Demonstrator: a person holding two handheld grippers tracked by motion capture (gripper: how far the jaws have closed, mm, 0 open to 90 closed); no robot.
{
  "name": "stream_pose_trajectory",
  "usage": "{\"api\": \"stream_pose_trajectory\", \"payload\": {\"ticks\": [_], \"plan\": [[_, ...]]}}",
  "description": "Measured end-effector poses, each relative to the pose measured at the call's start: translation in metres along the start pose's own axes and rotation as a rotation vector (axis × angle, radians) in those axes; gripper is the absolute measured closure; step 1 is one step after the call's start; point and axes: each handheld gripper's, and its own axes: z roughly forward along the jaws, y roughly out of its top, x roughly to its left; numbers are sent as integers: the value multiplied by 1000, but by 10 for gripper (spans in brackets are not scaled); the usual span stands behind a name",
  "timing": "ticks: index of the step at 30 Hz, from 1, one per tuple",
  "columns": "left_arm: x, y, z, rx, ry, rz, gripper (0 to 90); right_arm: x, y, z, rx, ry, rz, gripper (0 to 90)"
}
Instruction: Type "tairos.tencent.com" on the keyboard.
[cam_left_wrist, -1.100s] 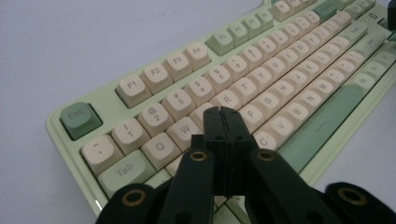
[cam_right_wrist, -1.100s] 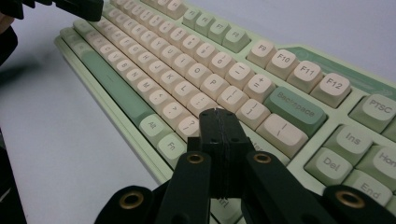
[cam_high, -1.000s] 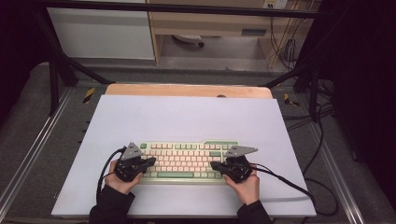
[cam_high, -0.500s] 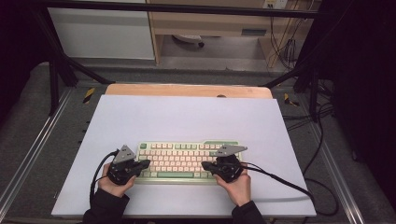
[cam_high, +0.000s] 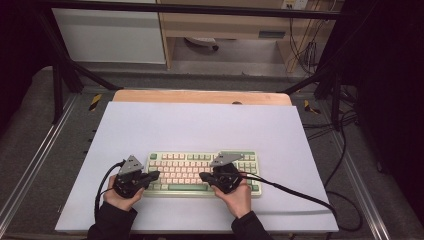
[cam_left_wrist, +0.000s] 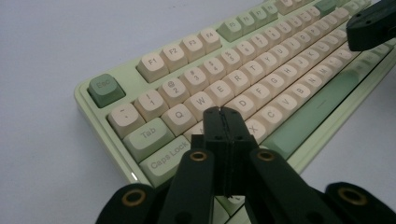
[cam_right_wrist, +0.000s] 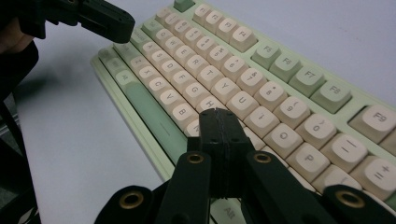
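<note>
1. High view: A pale lavender mat (cam_high: 200, 130) covers the tabletop; a bare wooden strip (cam_high: 200, 96) shows along the far edge. A green-and-cream keyboard (cam_high: 185, 167) lies on the mat near the near edge, roughly centred and parallel to that edge. The left gripper (cam_high: 152, 175) sits at the keyboard's left end and the right gripper (cam_high: 204, 177) over its right half; each is held by a hand in a dark sleeve, and each trails a black cable (cam_high: 295, 192). Beyond the tabletop stand a black frame, a grey floor, a white panel (cam_high: 107, 30) and loose wiring at the far right.

2. Left gripper view: The left gripper (cam_left_wrist: 223, 112) has its jaws pressed together, empty, tips over the keyboard (cam_left_wrist: 261, 60) near the A and S keys. The right gripper's tip (cam_left_wrist: 371, 25) shows at upper right.

3. Right gripper view: The right gripper (cam_right_wrist: 217, 113) also has its jaws pressed together, empty, over the keyboard (cam_right_wrist: 280, 84) near the N and J keys. The left gripper (cam_right_wrist: 100, 18) shows at upper left.
</note>
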Motion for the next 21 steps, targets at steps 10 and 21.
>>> {"api": "stream_pose_trajectory", "payload": {"ticks": [10,21], "plan": [[1,0,0,-3,1,-3,899,7,2,20,19,20,3,900],[1,0,0,-2,-3,-4,899,8,-2,29,31,17,-5,900]]}}
